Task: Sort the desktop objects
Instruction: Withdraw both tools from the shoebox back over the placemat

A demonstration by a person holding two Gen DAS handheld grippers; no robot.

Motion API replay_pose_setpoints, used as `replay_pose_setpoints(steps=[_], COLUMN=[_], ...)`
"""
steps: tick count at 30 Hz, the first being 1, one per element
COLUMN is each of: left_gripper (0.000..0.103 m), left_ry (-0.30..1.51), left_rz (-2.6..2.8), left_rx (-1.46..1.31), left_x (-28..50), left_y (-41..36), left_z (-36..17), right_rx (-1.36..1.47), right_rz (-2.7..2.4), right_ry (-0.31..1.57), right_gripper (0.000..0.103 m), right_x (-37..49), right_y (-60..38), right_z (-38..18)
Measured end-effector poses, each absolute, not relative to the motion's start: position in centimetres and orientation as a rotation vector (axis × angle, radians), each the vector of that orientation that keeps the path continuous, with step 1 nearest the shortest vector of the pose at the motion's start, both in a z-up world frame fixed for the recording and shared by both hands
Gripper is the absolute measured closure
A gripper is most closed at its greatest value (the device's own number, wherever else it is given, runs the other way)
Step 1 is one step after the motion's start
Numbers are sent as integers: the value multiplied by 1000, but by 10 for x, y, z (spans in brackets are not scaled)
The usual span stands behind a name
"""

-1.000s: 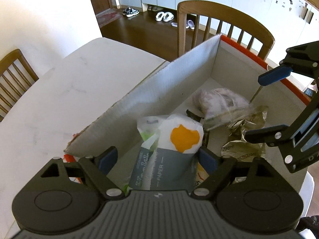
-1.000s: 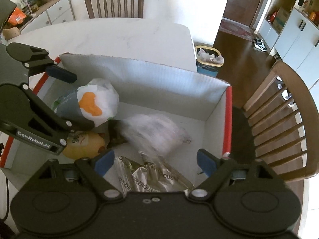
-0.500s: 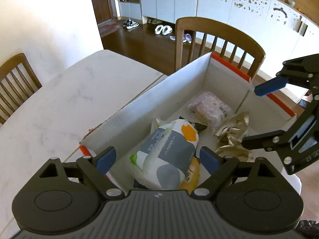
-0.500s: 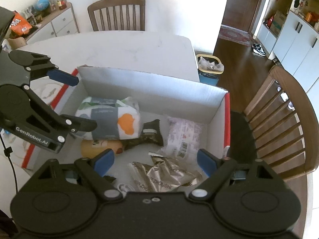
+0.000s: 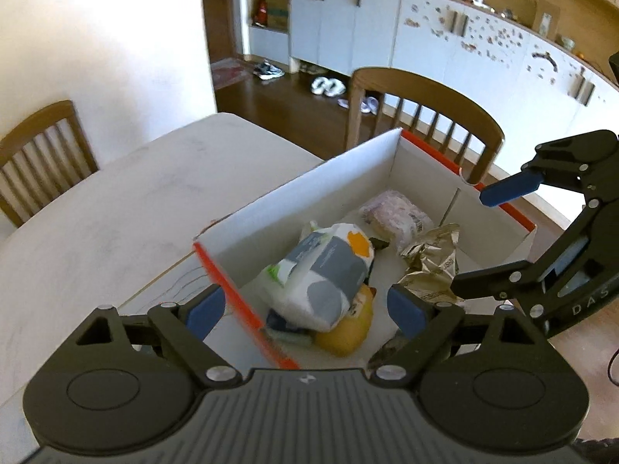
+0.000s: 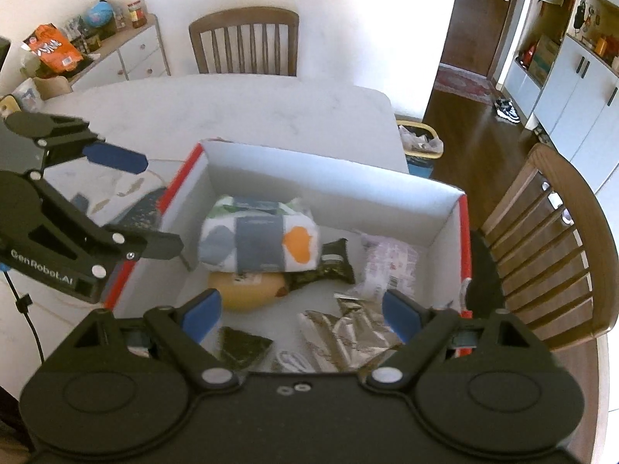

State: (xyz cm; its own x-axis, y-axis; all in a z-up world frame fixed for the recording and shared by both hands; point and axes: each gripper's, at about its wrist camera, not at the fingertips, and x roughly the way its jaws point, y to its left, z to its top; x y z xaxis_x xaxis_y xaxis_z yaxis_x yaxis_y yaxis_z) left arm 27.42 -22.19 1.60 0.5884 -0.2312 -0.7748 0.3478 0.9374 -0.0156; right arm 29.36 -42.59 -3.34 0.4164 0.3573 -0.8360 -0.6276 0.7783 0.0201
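The left tool (image 5: 305, 307) hangs over the near end of the box (image 5: 309, 189) with its jaws spread wide and nothing between the blue pads (image 5: 205, 306); it touches nothing. The right tool (image 6: 301, 311) is likewise wide open and empty, above the box's other side.

The box sits on the white counter (image 5: 116, 208). Inside it, a white-and-grey pack (image 6: 259, 237) with an orange blot lies on top of a yellow pouch (image 6: 247, 290). Beside them are a dark wrapper (image 6: 329, 266), a pinkish clear packet (image 6: 387, 266) and a crumpled foil bag (image 6: 344, 332). A dark triangle (image 6: 241, 348) lies near the right tool.
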Motion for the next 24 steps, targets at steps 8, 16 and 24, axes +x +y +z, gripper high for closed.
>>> replay_pose_setpoints(steps=[8,16,24], left_gripper=[12,12,12], left_ry=[836,791,763], left_rz=[-297,-250,-231], left_rx=[75,75,52], left_x=[242,210,181], left_y=[-193,-159,-112], left_z=[23,26,27], right_rx=[-316,-330,-350], right_rz=[672,706,727], right_ry=[924,912,918], right_gripper=[12,12,12], right_x=[268,246,223], right_y=[-400,-362,-321], right_z=[-22,-21,-23])
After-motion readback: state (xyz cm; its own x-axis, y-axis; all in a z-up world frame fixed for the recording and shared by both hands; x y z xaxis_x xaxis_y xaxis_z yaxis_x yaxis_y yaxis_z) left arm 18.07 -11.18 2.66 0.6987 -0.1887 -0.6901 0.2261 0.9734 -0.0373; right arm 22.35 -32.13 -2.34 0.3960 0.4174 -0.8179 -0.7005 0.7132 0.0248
